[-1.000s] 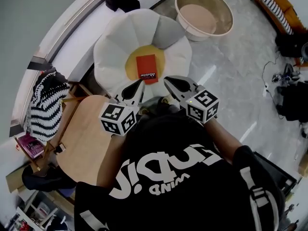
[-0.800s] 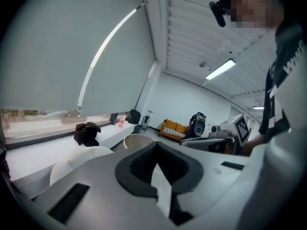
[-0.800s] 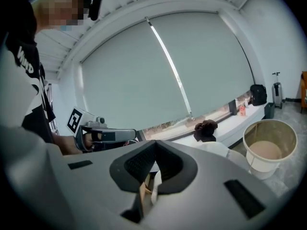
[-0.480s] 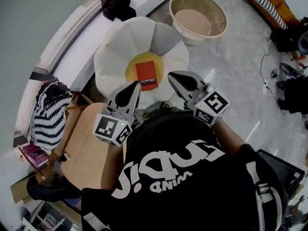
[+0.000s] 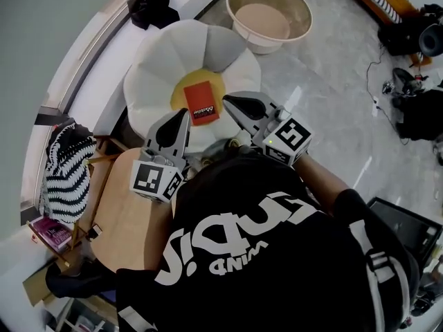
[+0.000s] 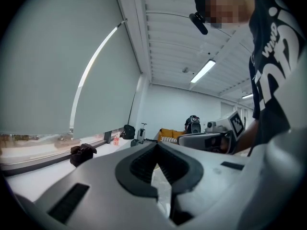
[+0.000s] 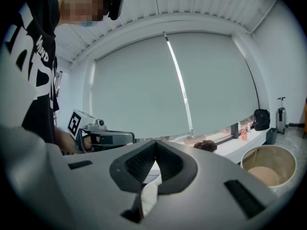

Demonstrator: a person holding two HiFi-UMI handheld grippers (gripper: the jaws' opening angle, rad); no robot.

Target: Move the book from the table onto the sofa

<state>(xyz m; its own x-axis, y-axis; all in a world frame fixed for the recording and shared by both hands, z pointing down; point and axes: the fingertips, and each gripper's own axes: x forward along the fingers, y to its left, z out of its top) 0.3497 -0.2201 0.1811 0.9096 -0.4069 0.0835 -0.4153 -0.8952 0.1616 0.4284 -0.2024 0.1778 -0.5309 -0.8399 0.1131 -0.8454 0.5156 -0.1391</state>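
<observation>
The red book (image 5: 201, 103) lies flat on the yellow centre of the white flower-shaped sofa (image 5: 154, 68). My left gripper (image 5: 183, 113) hovers just left of the book, shut and empty. My right gripper (image 5: 228, 100) hovers just right of it, also shut and empty. Neither touches the book. In the left gripper view its jaws (image 6: 156, 145) meet at the tips, with the right gripper (image 6: 206, 139) beyond. The right gripper view shows its jaws (image 7: 154, 143) closed, with the left gripper (image 7: 103, 138) off to the left. The book is hidden in both gripper views.
A round wooden table (image 5: 118, 206) stands at the lower left, below the left gripper. A beige tub (image 5: 300, 5) sits on the floor behind the sofa. A striped cloth (image 5: 66, 171) hangs at the left, and a black bag (image 5: 149, 5) lies on the sill.
Both grippers have lifted and rolled, staying shut. Their tips now sit closer to the book's two sides in the head view. The book has stayed on the sofa.
</observation>
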